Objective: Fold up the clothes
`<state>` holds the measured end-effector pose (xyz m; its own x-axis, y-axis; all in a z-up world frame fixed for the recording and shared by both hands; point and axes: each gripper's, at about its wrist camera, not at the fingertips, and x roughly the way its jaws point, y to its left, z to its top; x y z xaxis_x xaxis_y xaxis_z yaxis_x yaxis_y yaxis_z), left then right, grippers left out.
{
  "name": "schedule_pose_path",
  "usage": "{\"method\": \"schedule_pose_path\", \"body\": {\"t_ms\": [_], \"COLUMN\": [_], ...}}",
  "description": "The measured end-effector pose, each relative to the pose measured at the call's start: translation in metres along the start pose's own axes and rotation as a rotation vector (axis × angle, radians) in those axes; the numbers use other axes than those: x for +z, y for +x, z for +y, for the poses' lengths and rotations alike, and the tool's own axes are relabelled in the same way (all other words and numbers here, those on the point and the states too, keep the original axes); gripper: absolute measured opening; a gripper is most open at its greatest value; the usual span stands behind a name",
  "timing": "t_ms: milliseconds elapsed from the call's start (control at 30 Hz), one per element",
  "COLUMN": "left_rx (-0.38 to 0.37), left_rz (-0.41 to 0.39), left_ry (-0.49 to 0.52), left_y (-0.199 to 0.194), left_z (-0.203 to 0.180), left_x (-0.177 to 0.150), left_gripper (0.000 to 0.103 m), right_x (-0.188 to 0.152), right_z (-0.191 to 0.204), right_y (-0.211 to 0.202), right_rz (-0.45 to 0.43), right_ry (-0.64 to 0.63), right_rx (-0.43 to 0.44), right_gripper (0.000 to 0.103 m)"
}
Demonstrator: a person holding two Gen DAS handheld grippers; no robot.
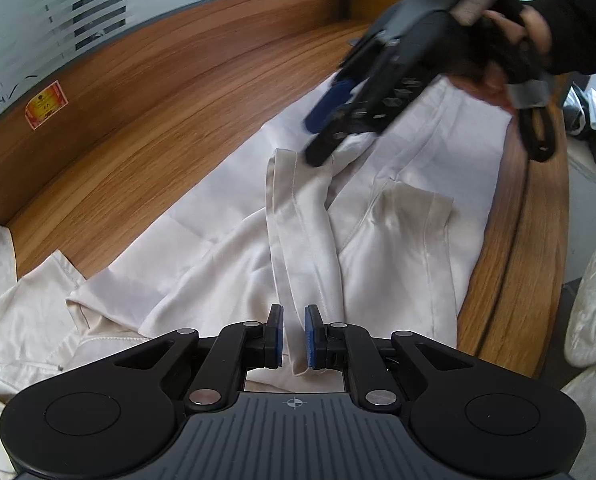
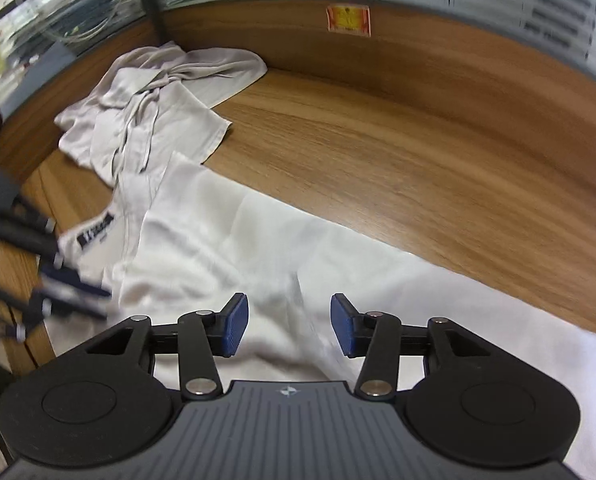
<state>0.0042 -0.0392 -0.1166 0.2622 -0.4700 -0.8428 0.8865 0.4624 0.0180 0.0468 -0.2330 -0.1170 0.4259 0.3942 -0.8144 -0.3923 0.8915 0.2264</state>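
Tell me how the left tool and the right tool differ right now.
The left tool has its pads nearly closed, pinching a strip of the cream garment; the right tool is wide open and holds nothing. The left one sits low at the cloth; the right hovers above it. Both have blue pads.

Two pale garments (image 2: 257, 248) (image 2: 153, 96), two grippers (image 1: 294, 336) (image 2: 289, 324), one red sticker (image 2: 348, 20)

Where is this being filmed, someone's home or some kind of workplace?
Probably an office rather than a home. The shirt lies on a long wooden desk backed by a wood partition with striped frosted glass above it, and cables hang behind the glass.
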Motion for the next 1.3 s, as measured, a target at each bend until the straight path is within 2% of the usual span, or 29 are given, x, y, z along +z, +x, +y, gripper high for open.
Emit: {"method": "schedule_pose_path", "body": {"t_ms": [133, 167, 200, 267, 333, 433, 533, 633, 733, 767, 1000, 1133, 1300], "left_rx": [-0.001, -0.006, -0.01, -0.02, -0.033, -0.058, -0.082, -0.107, -0.099, -0.086, -0.052, -0.049, -0.041], "left_rz": [0.007, 0.013, 0.018, 0.016, 0.013, 0.01, 0.015, 0.026, 0.05, 0.058, 0.062, 0.058, 0.049], "left_ry": [-0.046, -0.062, -0.076, -0.098, -0.119, -0.154, -0.198, -0.214, -0.201, -0.198, -0.232, -0.249, -0.289], "left_y": [0.0, 0.001, 0.0, -0.002, -0.004, -0.005, -0.002, 0.004, 0.014, 0.017, 0.026, 0.023, 0.021], "left_z": [0.003, 0.004, 0.006, 0.008, 0.011, 0.015, 0.018, 0.017, 0.012, 0.01, 0.012, 0.01, 0.009], "left_x": [-0.003, -0.004, -0.005, -0.009, -0.012, -0.017, -0.02, -0.022, -0.023, -0.023, -0.022, -0.025, -0.029], "left_gripper": [0.014, 0.016, 0.018, 0.028, 0.033, 0.034, 0.035, 0.04, 0.041, 0.04, 0.039, 0.029, 0.029], "right_x": [0.015, 0.017, 0.018, 0.018, 0.011, -0.005, -0.028, -0.052, -0.066, -0.067, -0.034, -0.01, 0.01], "right_z": [-0.01, -0.009, -0.009, -0.007, -0.004, 0.001, 0.002, 0.006, 0.009, 0.01, 0.017, 0.02, 0.024], "right_y": [0.022, 0.025, 0.028, 0.027, 0.018, 0.001, -0.011, -0.017, -0.025, -0.029, -0.032, -0.019, 0.012], "right_rz": [0.026, 0.026, 0.027, 0.041, 0.039, 0.042, 0.093, 0.14, 0.119, 0.098, -0.021, -0.028, 0.038], "right_ry": [0.068, 0.069, 0.07, 0.057, 0.02, -0.036, -0.081, -0.131, -0.135, -0.131, -0.12, -0.131, -0.182], "right_rx": [0.079, 0.097, 0.115, 0.153, 0.172, 0.184, 0.177, 0.125, 0.075, 0.058, -0.009, -0.013, 0.001], "right_gripper": [0.05, 0.042, 0.021, 0.008, 0.008, 0.008, 0.009, 0.009, 0.012, 0.017, 0.043, 0.045, 0.044]}}
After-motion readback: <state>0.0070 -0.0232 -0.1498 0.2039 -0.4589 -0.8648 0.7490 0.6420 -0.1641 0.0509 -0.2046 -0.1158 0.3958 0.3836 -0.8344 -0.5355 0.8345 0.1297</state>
